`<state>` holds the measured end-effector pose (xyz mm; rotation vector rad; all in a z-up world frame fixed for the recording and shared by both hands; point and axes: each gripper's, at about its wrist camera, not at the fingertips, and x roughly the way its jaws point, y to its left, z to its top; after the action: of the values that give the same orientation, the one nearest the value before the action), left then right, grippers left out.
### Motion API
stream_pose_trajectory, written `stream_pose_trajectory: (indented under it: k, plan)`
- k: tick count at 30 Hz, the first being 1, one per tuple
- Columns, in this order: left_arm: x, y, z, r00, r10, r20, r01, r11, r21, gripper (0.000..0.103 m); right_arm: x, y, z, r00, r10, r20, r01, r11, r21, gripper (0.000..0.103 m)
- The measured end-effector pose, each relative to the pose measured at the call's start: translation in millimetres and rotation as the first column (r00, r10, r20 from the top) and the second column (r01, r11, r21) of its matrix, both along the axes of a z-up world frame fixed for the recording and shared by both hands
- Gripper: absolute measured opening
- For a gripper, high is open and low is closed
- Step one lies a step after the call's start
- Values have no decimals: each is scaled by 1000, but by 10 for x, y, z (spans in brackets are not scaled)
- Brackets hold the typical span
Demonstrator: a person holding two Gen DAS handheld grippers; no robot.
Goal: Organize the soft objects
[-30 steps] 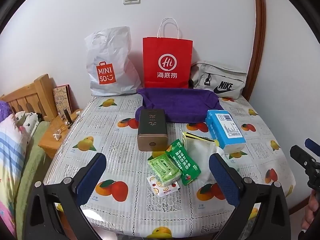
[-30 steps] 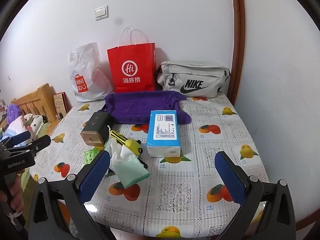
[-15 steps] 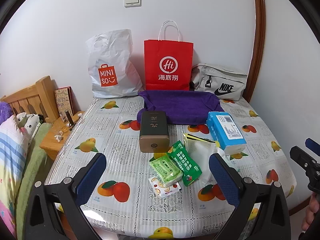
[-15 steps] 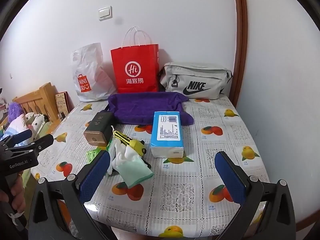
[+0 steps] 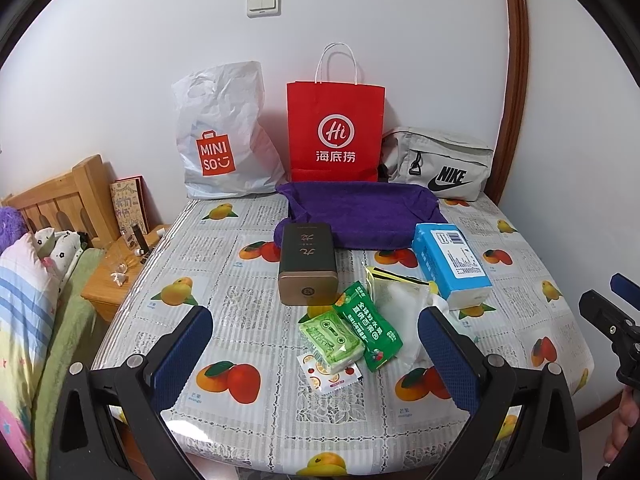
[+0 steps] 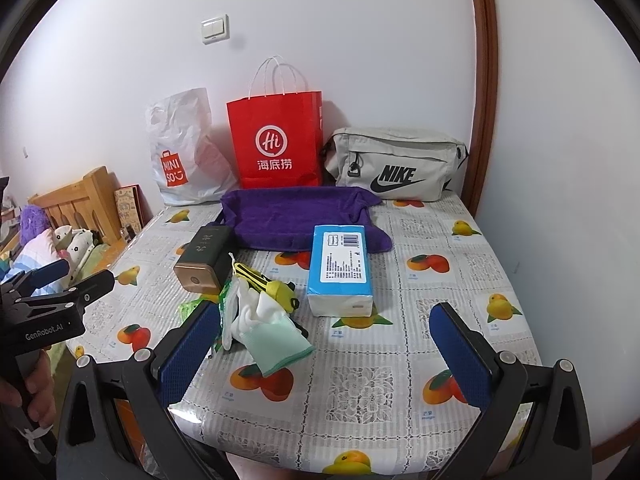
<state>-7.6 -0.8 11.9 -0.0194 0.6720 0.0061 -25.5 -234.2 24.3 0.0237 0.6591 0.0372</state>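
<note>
A purple towel [image 5: 362, 212] [image 6: 298, 216] lies at the back of the table. In front of it sit a blue tissue pack [image 5: 450, 264] [image 6: 340, 268], a dark tin box [image 5: 307, 262] [image 6: 204, 258], white and mint gloves [image 6: 266, 322] [image 5: 400, 300], a yellow pouch [image 6: 264, 282], a green snack packet [image 5: 366, 330] and a green wipes pack [image 5: 331, 338]. My left gripper [image 5: 314, 356] hovers open above the near table edge, nothing between its fingers. My right gripper [image 6: 326, 354] is open too, near the gloves.
Against the wall stand a white plastic bag [image 5: 222, 136], a red paper bag [image 5: 335, 128] and a grey waist bag [image 5: 440, 164]. A wooden headboard [image 5: 60, 200], nightstand [image 5: 116, 276] and bedding [image 5: 24, 312] lie left. The fruit-print tablecloth [image 5: 248, 408] covers the table.
Both grippers have pulled back and risen slightly, so the table items sit a bit lower and smaller in view. Nothing on the table has moved.
</note>
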Motion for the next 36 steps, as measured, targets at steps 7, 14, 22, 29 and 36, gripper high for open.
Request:
stream_pose_trajectory:
  k: [7,14,22,29,36]
  plan:
    - [-2,-4,18,1000,5,2,-5,1000,3,103,-24,19,22,1000,-1,8,1,1000,3,103]
    - [-6,-5,31,1000,5,2,-5,1000,5,103,-28,16,34,1000,-1,10,1,1000,4,103]
    - [-17,-1,32,1000,4,5,-4,1000,4,103,-49,35,60,1000,3,13,-3,1000,0,103]
    - [-23,-7,31,1000,6,6,-6,1000,6,103,-55,33,65,1000,3,15,-3,1000,2,103]
    - [-35,-14,33,1000,3,6,-3,1000,6,103,-56,31,65,1000,4,15,-4,1000,2,103]
